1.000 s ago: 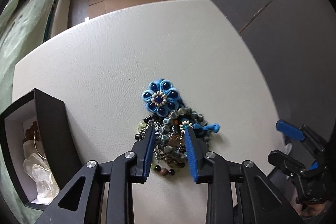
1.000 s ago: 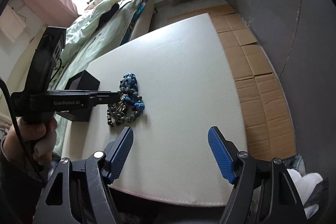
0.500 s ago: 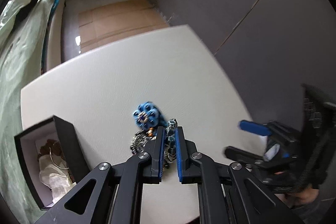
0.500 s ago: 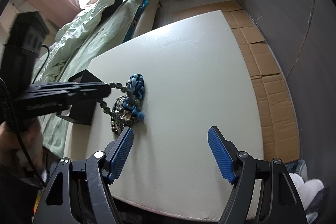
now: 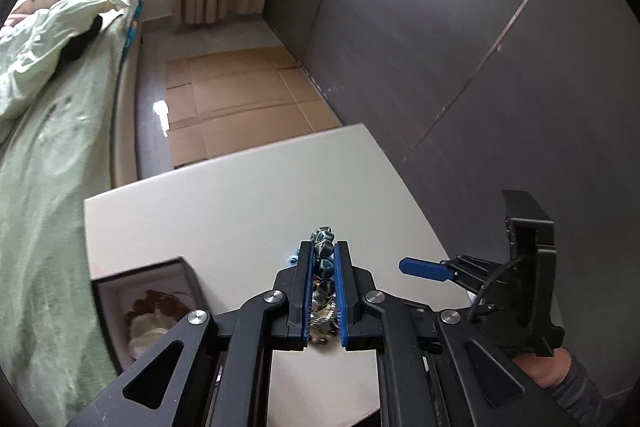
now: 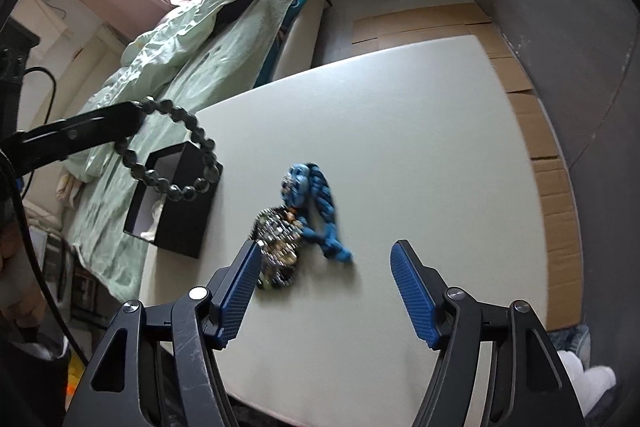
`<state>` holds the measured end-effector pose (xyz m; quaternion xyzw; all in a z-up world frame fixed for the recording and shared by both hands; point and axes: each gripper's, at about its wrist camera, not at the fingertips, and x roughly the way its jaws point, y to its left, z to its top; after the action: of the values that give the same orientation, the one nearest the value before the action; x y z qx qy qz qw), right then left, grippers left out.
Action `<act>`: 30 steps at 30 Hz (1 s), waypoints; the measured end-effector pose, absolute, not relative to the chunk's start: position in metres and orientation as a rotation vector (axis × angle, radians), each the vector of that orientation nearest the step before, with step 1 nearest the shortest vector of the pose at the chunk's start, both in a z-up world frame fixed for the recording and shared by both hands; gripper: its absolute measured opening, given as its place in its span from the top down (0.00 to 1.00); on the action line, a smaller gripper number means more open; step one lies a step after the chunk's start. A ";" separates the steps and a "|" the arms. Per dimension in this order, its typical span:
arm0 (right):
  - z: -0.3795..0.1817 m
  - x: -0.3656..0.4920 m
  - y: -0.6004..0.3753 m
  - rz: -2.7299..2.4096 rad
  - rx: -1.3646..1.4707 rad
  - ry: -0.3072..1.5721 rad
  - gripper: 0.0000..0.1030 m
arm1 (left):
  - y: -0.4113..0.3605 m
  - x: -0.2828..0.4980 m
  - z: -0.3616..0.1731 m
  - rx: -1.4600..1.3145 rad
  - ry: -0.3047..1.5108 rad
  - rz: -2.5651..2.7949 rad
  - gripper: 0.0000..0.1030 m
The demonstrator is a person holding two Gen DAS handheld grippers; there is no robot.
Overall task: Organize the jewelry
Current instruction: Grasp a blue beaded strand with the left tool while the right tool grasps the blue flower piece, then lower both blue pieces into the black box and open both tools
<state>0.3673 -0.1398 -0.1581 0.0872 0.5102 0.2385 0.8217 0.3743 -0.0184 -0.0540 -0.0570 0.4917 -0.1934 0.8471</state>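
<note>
My left gripper (image 5: 323, 251) is shut on a dark grey bead bracelet (image 5: 323, 269) and holds it in the air above the white table (image 5: 240, 211). In the right wrist view the bracelet (image 6: 176, 151) hangs as a ring from the left gripper (image 6: 138, 115), over the open black box (image 6: 176, 203). A pile of jewelry stays on the table: a blue flower braid piece (image 6: 316, 203) and a tangle of metal and bead chains (image 6: 278, 247). My right gripper (image 6: 324, 287) is open and empty, just in front of the pile.
The black box (image 5: 144, 303) stands at the table's left edge and holds pale and brown items. A bed with a green quilt (image 6: 192, 59) lies beyond the left side. Cardboard sheets (image 5: 236, 103) cover the floor behind. A dark wall (image 5: 440, 47) runs along the right.
My left gripper closed on the bead bracelet in the pile and lifted it up and to the left, above the box. The right gripper stayed open and moved little.
</note>
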 end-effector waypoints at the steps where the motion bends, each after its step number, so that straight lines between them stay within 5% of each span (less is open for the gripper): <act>1: -0.157 0.370 -0.135 0.509 0.176 1.085 0.33 | -0.013 0.375 -0.052 -0.126 1.033 -0.401 0.90; 14: -0.172 0.419 -0.071 0.474 -0.024 1.152 0.33 | 0.047 0.367 -0.046 -0.196 1.003 -0.300 0.90; 16: -0.180 0.420 -0.062 0.468 -0.060 1.180 0.39 | 0.055 0.364 -0.048 -0.211 1.000 -0.289 0.90; 18: -0.189 0.421 -0.056 0.444 -0.106 1.203 0.69 | 0.063 0.363 -0.050 -0.220 0.998 -0.280 0.90; 19: -0.186 0.420 -0.055 0.426 -0.127 1.183 0.72 | 0.067 0.362 -0.051 -0.227 0.999 -0.276 0.90; 30: -0.139 0.410 -0.064 0.480 -0.003 1.112 0.73 | 0.090 0.355 -0.076 -0.283 1.004 -0.279 0.90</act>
<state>0.4102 -0.0643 -0.1389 -0.0016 0.5225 0.2254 0.8223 0.3550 0.0895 -0.0765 -0.1349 0.4780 -0.1331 0.8577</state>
